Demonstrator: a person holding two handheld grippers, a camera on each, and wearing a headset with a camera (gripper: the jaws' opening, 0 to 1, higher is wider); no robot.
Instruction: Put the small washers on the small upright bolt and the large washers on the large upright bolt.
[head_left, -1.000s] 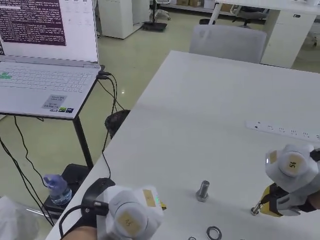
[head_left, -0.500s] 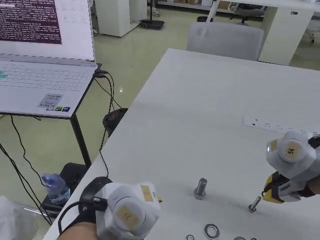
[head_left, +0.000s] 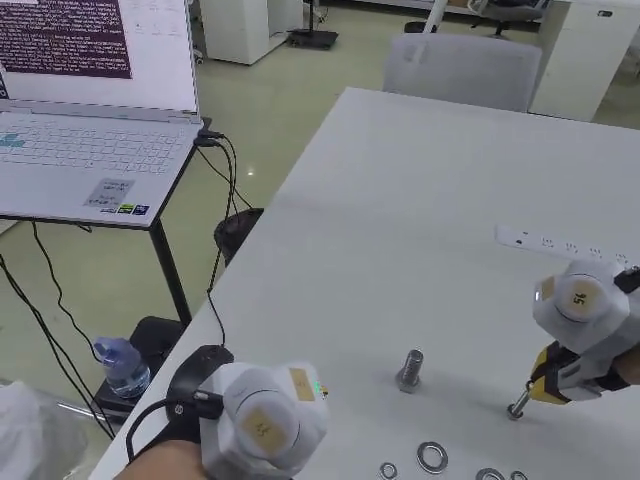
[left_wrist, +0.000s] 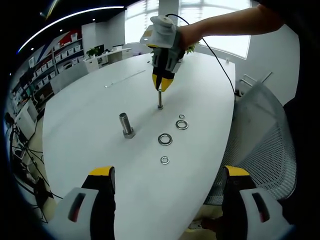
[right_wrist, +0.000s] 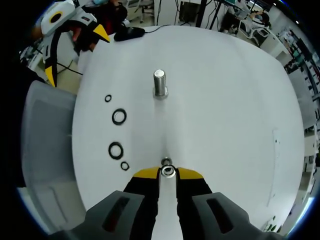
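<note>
Because the white bench (head_left: 420, 220) offers nothing to lean on, and your left hand-held gripper (left_wrist: 168, 172) hangs released, all rests on the right hand-held gripper (right_wrist: 168, 175): near the upright large bolt (head_left: 409, 369), it is clenched on the top of the small bolt (left_wrist: 160, 101), head down on the bench. Hold it plumb, part the jaws gently, lift straight up; the large washers (head_left: 432, 457) and small washers (head_left: 388, 470) lie near.

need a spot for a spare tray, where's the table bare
Bare: the wide table stretch from the large bolt to the far edge, left of the power strip. Crowded: the near edge, where washers lie between the open left gripper and the right gripper holding the small bolt.
</note>
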